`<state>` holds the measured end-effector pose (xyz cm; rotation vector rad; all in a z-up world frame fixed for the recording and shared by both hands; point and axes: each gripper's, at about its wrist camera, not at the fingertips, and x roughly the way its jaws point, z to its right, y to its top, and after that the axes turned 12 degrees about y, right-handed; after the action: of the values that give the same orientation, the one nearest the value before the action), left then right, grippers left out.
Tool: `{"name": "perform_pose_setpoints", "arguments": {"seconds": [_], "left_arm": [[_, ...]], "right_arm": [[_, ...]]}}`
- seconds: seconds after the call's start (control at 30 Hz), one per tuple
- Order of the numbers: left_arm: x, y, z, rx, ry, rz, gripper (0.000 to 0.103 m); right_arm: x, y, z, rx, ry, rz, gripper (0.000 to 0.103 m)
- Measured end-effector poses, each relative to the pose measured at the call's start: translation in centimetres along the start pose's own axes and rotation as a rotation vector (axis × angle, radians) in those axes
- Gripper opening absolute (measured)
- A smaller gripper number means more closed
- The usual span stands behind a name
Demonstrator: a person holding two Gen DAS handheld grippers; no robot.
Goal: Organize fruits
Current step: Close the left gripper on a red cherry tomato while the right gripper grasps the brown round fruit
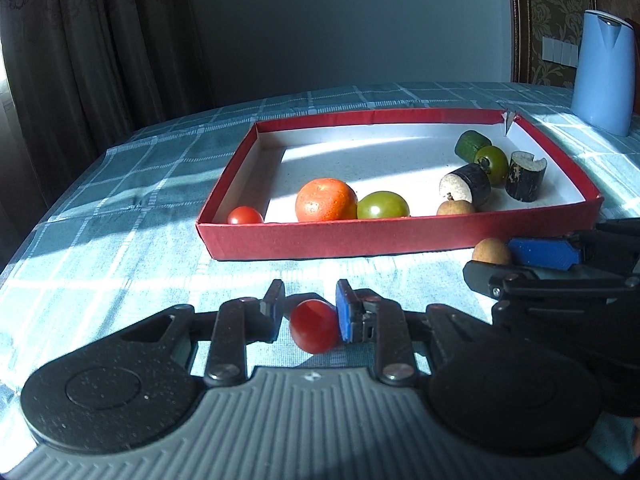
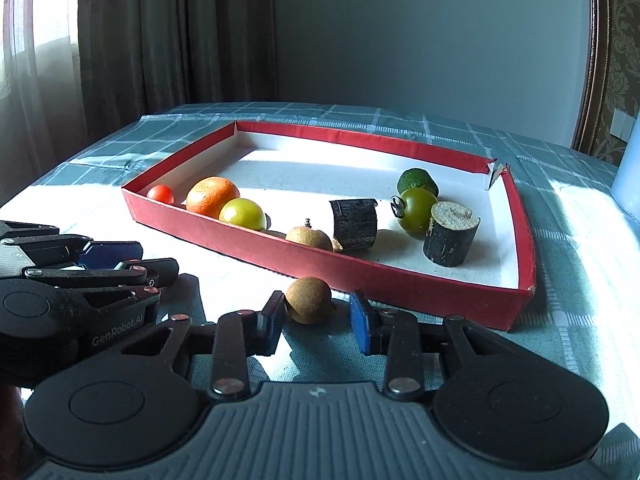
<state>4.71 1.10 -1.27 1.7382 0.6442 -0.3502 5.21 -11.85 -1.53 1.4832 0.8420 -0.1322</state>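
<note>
A red box [image 1: 340, 236] [image 2: 400, 280] with a white floor holds a small red tomato [image 1: 245, 215], an orange fruit [image 1: 326, 200], two green tomatoes [image 1: 383, 205], a brown longan [image 1: 455, 208], a green chunk [image 1: 472, 145] and two dark cane pieces [image 1: 466, 184]. My left gripper [image 1: 308, 312] stands around a red cherry tomato [image 1: 314, 325] on the cloth, the blue pad touching it, with a small gap at the other pad. My right gripper [image 2: 318, 318] is open around a brown longan [image 2: 309, 300] on the cloth, in front of the box.
A checked blue-green tablecloth [image 1: 140, 200] covers the table. A light blue kettle [image 1: 604, 72] stands at the far right behind the box. Curtains [image 1: 80, 40] hang at the back left. The two grippers sit side by side close to the box's near wall.
</note>
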Motion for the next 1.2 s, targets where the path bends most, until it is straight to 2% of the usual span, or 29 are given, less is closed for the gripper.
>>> {"name": "perform_pose_setpoints", "arguments": {"seconds": [0.17, 0.27, 0.97, 1.03, 1.2], "left_arm": [[0.0, 0.0, 0.1, 0.007, 0.006, 0.005, 0.025], [0.0, 0.0, 0.2, 0.01, 0.009, 0.007, 0.025], [-0.1, -0.1, 0.4, 0.029, 0.023, 0.024, 0.025], [-0.2, -0.1, 0.4, 0.026, 0.014, 0.024, 0.021], [-0.8, -0.2, 0.6, 0.039, 0.005, 0.053, 0.019]], "right_arm": [[0.1, 0.1, 0.0, -0.003, 0.003, 0.0, 0.034], [-0.1, 0.0, 0.1, 0.004, 0.014, 0.008, 0.026], [-1.1, -0.4, 0.5, 0.016, 0.034, 0.019, 0.026], [-1.2, -0.4, 0.6, 0.017, 0.035, 0.022, 0.026], [-2.0, -0.6, 0.6, 0.001, 0.035, 0.043, 0.026]]}}
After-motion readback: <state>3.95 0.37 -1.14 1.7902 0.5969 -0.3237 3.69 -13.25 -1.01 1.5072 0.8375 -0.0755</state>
